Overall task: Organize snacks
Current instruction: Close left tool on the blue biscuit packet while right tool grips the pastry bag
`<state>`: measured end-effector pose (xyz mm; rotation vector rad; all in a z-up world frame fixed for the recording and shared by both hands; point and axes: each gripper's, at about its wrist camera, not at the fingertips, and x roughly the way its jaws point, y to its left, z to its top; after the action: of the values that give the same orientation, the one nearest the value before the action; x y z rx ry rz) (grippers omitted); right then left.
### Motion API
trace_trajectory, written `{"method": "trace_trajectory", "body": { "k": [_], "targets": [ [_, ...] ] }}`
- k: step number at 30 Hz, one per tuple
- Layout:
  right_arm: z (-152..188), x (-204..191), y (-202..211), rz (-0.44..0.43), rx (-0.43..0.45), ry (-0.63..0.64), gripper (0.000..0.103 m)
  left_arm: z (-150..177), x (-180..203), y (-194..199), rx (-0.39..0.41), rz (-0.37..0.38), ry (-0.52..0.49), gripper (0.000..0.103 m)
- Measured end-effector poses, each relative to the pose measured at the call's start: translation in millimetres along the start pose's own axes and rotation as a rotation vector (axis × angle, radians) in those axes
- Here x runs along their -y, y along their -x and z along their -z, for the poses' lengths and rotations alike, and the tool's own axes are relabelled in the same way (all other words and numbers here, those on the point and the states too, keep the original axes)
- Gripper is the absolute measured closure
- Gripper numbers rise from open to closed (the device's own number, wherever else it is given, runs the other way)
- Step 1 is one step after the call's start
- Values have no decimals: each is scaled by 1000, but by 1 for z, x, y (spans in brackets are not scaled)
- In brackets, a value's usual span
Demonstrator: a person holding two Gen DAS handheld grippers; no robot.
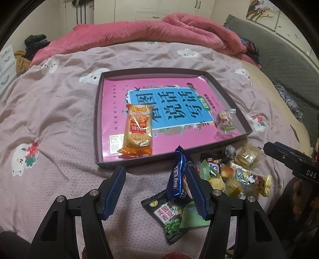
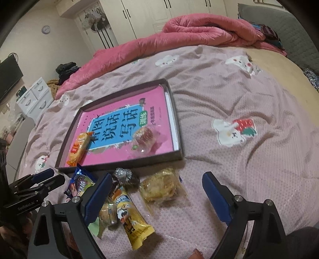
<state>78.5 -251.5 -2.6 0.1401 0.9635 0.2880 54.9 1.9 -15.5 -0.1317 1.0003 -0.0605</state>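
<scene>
Snacks, light crinkly packets; my left gripper (image 1: 157, 191) stands part-open beside a slippery blue packet (image 1: 176, 177), my right gripper (image 2: 157, 199) wide, empty; pinch mid-body.

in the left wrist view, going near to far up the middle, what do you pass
green pea packet → dark blue snack packet → orange cracker packet in the tray → pink book lining the tray → rolled pink quilt → white cupboards
</scene>
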Motion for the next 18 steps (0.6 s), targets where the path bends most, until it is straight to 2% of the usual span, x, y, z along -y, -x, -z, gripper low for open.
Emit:
{"method": "trace_trajectory", "body": {
  "k": [11,18],
  "targets": [
    [6,7,-15,-8,-73,-53,12,3,-2,-12,-38,24,18,38],
    [11,18,-26,-55,-130,-129,12,2,-4,-18,-53,72,25,38]
  ]
}}
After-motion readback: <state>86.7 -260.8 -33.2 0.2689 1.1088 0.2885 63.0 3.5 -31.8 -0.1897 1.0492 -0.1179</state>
